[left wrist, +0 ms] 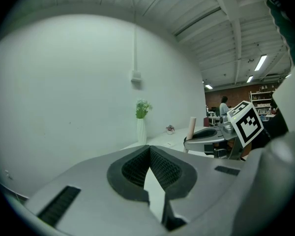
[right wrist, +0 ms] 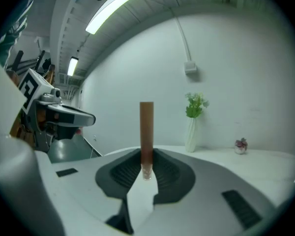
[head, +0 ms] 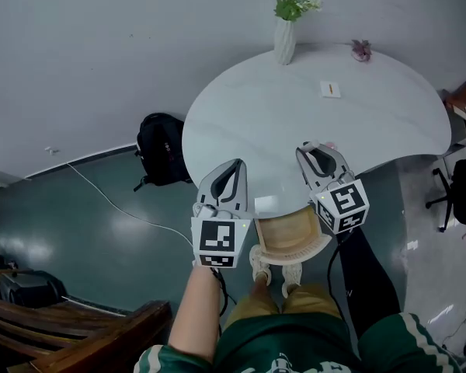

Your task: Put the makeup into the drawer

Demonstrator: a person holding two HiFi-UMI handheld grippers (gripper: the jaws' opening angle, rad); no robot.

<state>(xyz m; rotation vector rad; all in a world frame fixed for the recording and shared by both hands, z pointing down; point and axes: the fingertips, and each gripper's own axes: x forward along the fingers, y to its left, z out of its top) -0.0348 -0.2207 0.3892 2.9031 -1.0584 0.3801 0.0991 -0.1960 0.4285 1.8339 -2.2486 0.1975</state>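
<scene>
My right gripper (right wrist: 146, 173) is shut on a slim brown makeup tube (right wrist: 146, 132), which stands upright between its pads. In the head view this gripper (head: 317, 151) hovers over the near edge of the round white table (head: 295, 115), with the tube's pink end (head: 328, 145) showing at its tips. An open wooden drawer (head: 289, 236) sits under the table edge, just below and left of that gripper. My left gripper (head: 234, 164) is beside the drawer's left side, its pads (left wrist: 137, 168) closed together on nothing. From the left gripper view the right gripper (left wrist: 206, 134) and the tube (left wrist: 192, 127) show at right.
A white vase with flowers (head: 286, 41), a small pink ornament (head: 361, 50) and a small card (head: 331, 88) stand on the table's far part. A black backpack (head: 161, 150) lies on the floor at left, an office chair (head: 458, 185) at right, a wooden bench (head: 78, 332) at lower left.
</scene>
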